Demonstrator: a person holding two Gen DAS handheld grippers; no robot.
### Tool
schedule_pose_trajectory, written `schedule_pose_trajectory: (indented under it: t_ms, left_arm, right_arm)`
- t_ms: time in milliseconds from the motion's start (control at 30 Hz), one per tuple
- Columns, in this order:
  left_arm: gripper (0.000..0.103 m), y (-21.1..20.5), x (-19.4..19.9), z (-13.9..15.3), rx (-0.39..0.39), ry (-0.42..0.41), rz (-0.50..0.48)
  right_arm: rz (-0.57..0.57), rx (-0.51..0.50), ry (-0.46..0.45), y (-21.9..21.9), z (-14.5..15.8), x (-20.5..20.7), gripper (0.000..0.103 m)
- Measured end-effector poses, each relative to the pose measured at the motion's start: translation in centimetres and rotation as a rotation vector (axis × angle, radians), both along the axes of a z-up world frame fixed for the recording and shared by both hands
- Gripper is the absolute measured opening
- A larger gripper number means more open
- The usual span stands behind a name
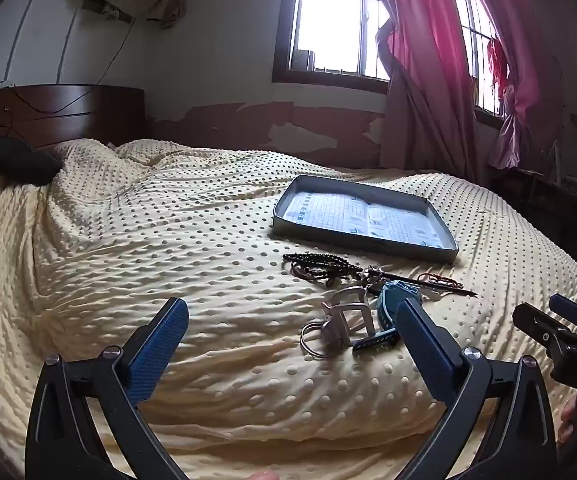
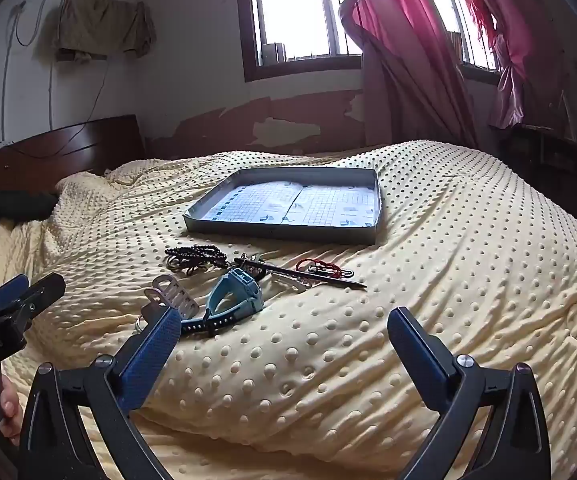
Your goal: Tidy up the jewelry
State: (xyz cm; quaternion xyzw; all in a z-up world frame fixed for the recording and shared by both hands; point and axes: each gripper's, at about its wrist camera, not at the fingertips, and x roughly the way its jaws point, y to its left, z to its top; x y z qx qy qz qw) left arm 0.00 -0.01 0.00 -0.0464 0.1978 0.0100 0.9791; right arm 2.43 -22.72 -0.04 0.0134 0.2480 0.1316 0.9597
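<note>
A heap of jewelry lies on the yellow dotted bedspread [image 1: 168,240]: black beads [image 1: 320,264] [image 2: 196,254], a blue watch [image 1: 388,306] [image 2: 236,292], a silver cuff [image 1: 344,312] [image 2: 172,292], thin rings [image 1: 312,340], a dark hair stick [image 1: 440,285] [image 2: 308,274] and a red cord [image 2: 320,266]. Behind the heap sits a shallow grey tray [image 1: 362,246] [image 2: 280,234] lined with printed paper. My left gripper [image 1: 290,316] [image 2: 38,282] stands open just short of the cuff and watch. My right gripper [image 2: 284,316] [image 1: 542,308] is open beside it, holding nothing.
A dark wooden headboard [image 1: 60,116] and a dark pillow [image 1: 4,156] are at the far left. Barred windows [image 1: 328,20] with pink curtains [image 1: 428,60] fill the far wall. Dark furniture [image 2: 548,160] stands past the bed's right edge. A person's fingers [image 2: 8,404] grip the left handle.
</note>
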Motion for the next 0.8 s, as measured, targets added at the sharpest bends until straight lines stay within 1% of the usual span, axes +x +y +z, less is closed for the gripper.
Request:
schedule_pose_trajectory:
  t_ms: [300, 367, 433, 800]
  left_arm:
    - [0.102, 0.72, 0.38, 0.03, -0.032, 0.013, -0.016]
    - [0.102, 0.32, 0.21, 0.61, -0.028, 0.009, -0.023]
    - [0.102, 0.13, 0.13, 0.26, -0.029, 0.007, -0.024]
    - [0.102, 0.49, 0.14, -0.12, -0.049, 0.011, -0.019]
  right_arm:
    - [-0.004, 0.002, -0.006, 0.0, 0.0, 0.0, 0.103]
    - [-0.005, 0.004, -0.006, 0.1, -0.2, 0.06, 0.103]
    - [-0.001, 0.004, -0.005, -0.22, 0.24, -0.08, 0.103]
    - [-0.004, 0.004, -0.007, 0.07, 0.18, -0.21, 0.103]
